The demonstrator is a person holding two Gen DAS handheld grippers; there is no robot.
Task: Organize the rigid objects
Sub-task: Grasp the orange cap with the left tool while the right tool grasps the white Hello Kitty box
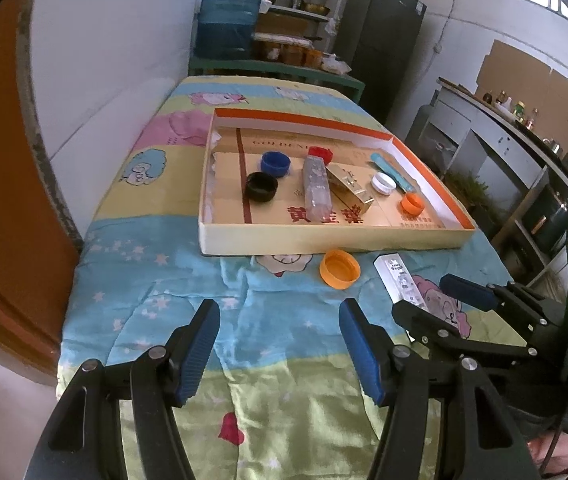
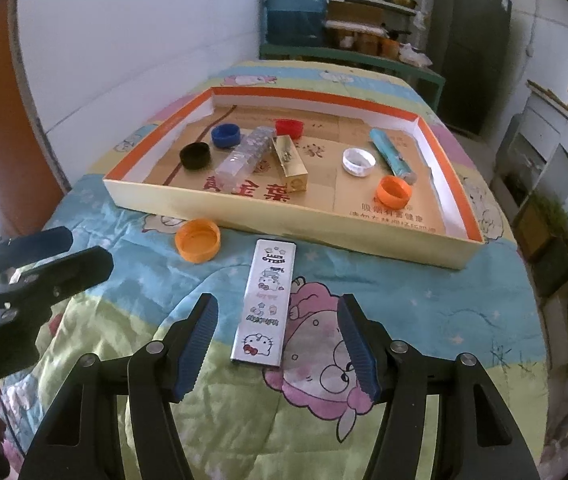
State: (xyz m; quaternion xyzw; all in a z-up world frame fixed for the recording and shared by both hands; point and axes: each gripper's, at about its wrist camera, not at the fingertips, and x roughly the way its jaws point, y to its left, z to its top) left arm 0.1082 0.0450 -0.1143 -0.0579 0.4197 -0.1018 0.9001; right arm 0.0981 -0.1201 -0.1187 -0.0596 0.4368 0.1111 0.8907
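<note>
A shallow cardboard tray [image 1: 323, 241] [image 2: 284, 216] with an orange rim lies on a cartoon-print quilt. Inside it are black, blue, red, white and small orange caps, a clear bar, a gold box and a teal tube. In front of the tray an orange cap [image 1: 339, 269] [image 2: 198, 239] and a white cartoon-printed flat box [image 1: 401, 278] [image 2: 266, 304] rest on the quilt. My left gripper [image 1: 280, 344] stands open over bare quilt, the cap ahead of it. My right gripper [image 2: 278, 344] [image 1: 435, 300] stands open with the flat box's near end between its fingers, untouched.
The quilt-covered table [image 1: 156, 304] has a white wall and an orange door on its left. A blue water jug [image 1: 228, 20] and shelves stand beyond the far end. A dark fridge [image 2: 471, 44] and a counter with bottles are to the right.
</note>
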